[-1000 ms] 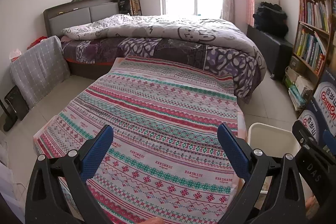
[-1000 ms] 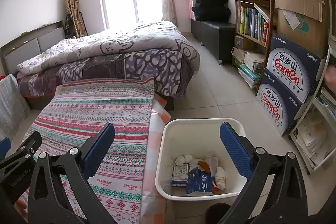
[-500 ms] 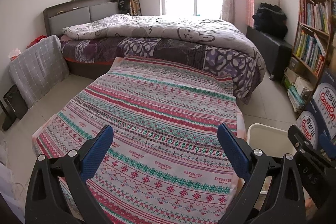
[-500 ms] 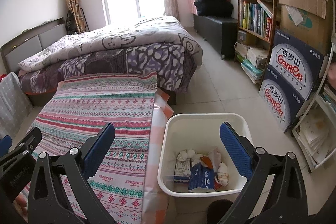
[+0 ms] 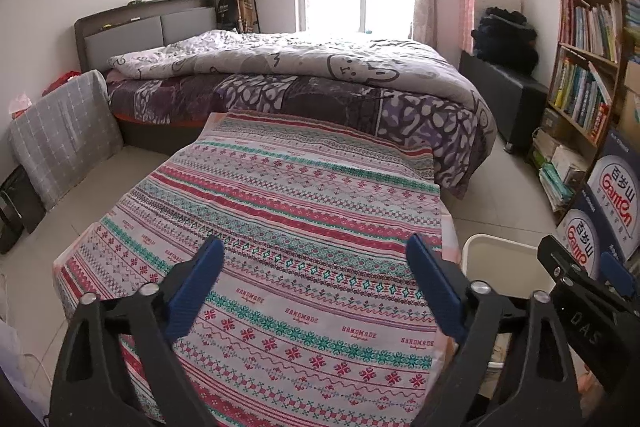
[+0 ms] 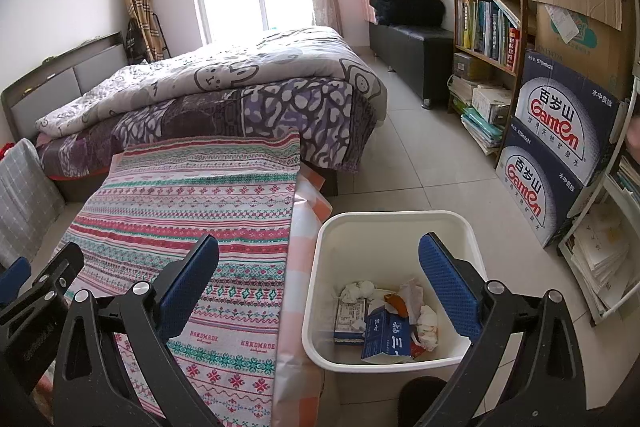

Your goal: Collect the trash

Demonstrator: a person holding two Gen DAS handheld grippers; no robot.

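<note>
Both wrist views angled down, facing bed (image 5: 304, 75); left over tablecloth (image 5: 280, 227), right over bin (image 6: 394, 223).

The left gripper (image 5: 314, 283) pointed downward and forward, its jaws closing with nothing between them. The right gripper (image 6: 318, 283), just to its right, tilted down likewise, its jaws spread wide and empty.

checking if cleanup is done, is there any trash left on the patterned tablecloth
No, the patterned tablecloth lies bare in the left wrist view, and the tissues and cartons sit in the white bin beside it.
</note>
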